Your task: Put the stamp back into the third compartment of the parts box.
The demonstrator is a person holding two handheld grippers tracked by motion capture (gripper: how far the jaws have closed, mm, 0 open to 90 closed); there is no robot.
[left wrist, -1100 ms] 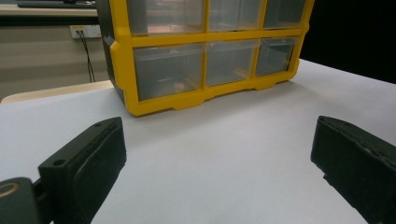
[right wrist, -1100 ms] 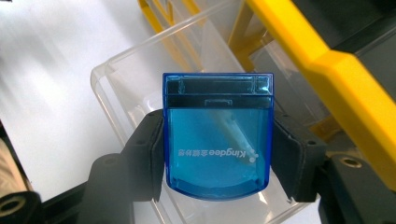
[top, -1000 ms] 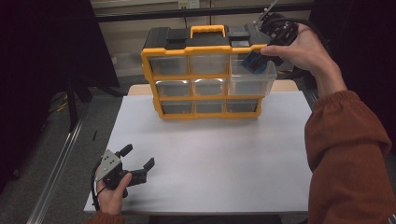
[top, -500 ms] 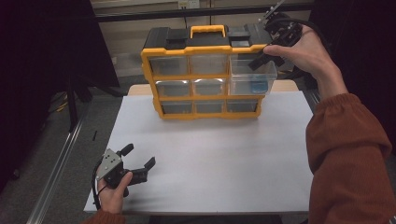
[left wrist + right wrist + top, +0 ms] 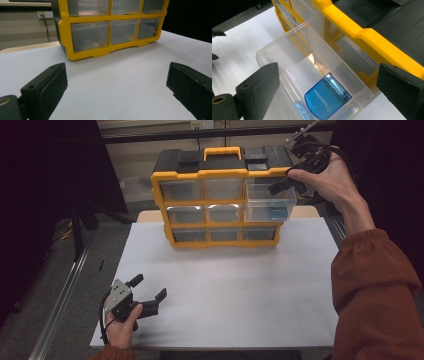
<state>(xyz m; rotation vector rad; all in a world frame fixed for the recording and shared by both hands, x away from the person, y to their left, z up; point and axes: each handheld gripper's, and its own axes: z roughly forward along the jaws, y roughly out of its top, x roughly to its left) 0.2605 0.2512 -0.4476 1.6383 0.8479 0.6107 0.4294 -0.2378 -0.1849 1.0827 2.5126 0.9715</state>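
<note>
While the left hand rests low at the table's near-left corner, the right is raised at the far right by the organizer.
Left gripper (image 5: 150, 296): jaws wide apart, nothing between them; they hang just above the white table (image 5: 240, 290), aimed at the organizer's bottom row (well short of it).
Left hand (image 5: 120, 327): wrapped around the gripper body, grey plate on top, cable looping beside it.
Right gripper (image 5: 285, 179): jaws have just been opening and now stand wide apart, pressing on nothing.
Blue case (image 5: 327, 100): lies flat on the floor of the pulled-out drawer, below and between the right jaws, free of both.
Drawer (image 5: 270, 202): clear plastic, thin-walled, rectangular; top-right slot, slid partway out toward the person.
Right hand (image 5: 327, 177): held up beside the organizer's top-right corner, rust-orange sleeve (image 5: 375, 290) behind it, gripper angled down into the drawer.
Organizer (image 5: 220, 200): yellow frame, black lid, yellow handle, three rows of three translucent drawers (glossy, rounded corners); stands upright at the table's far edge.
</note>
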